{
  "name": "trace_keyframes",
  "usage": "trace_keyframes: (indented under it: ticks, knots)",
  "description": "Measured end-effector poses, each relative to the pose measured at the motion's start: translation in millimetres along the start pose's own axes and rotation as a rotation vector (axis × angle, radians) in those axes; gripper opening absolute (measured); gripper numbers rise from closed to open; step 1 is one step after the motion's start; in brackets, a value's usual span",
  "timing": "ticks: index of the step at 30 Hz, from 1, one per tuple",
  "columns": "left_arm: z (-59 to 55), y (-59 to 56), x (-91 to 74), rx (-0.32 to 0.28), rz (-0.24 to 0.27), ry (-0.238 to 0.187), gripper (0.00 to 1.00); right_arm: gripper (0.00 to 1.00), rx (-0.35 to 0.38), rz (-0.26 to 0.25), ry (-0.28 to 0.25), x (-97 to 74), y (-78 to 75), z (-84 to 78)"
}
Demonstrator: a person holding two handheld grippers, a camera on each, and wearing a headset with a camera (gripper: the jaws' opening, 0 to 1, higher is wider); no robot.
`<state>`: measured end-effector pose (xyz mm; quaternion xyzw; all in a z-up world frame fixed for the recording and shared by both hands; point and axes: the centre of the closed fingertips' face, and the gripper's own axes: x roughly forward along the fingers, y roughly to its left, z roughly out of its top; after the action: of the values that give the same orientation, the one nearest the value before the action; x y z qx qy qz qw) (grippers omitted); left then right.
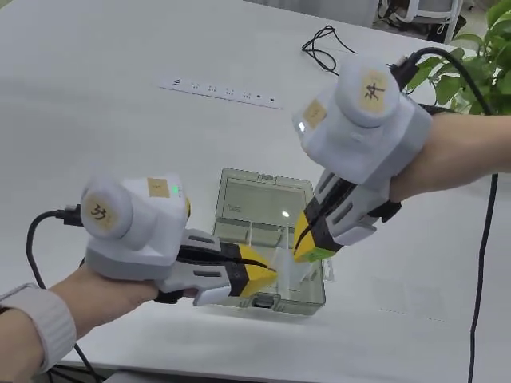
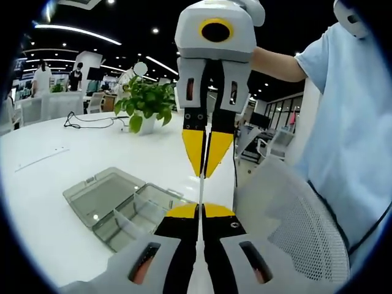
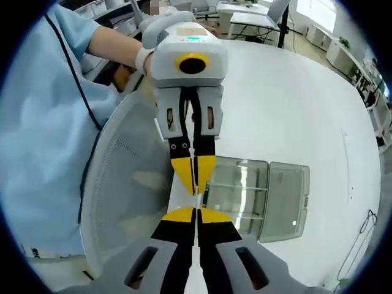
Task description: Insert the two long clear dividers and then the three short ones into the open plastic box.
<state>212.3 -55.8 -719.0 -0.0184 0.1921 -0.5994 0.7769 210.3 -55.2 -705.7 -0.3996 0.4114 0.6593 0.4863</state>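
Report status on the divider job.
Left tongs and right tongs both shut on one clear divider. Held at the open box. Nothing between them.

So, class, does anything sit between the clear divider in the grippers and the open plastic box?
Nothing visible does. The left gripper and right gripper both pinch the clear divider edge-on, directly over the open plastic box. There is no tool, cable or hand between the two.

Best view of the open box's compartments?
Right gripper view: looks almost top-down into the box, base compartments and lid mostly unobstructed. Left gripper view shows it obliquely. In the head view the left gripper and right gripper, holding a divider, cover its front.
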Motion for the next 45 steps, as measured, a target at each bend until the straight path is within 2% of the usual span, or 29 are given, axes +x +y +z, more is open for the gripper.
trace_keyframes:
  ticks: [8,14,23,28,30,38,43,45]
  knots:
    - [-2.1,6.3,-7.6,-0.009,0.034,-0.007,0.01,0.02,0.026,-0.005,-0.001,3.6,-2.4,6.0]
    - [-7.9,11.4,-11.9,-0.013,0.066,0.006,0.13,0.02,0.028,0.003,0.005,10.5,-4.2,6.9]
    - [-19.9,24.5,-22.2,-0.020,0.138,0.026,0.37,0.02,0.061,-0.006,0.004,14.5,-13.2,11.2]
    - [-25.7,36.8,-28.4,-0.041,0.199,0.038,0.57,0.02,0.072,-0.005,0.011,19.9,-18.0,11.6]
    - [-29.8,42.0,-31.9,-0.045,0.224,0.054,0.64,0.02,0.080,-0.015,0.017,22.3,-22.5,10.9]
    - [-46.1,54.5,-43.0,-0.059,0.286,0.109,0.80,0.02,0.110,-0.050,0.011,30.2,-44.7,14.8]
    - [-56.0,62.8,-48.2,-0.062,0.336,0.137,0.98,0.02,0.121,-0.068,-0.014,35.1,-55.8,23.2]
    - [-59.4,64.6,-50.1,-0.060,0.346,0.151,1.00,0.02,0.123,-0.074,-0.011,38.7,-60.5,23.7]
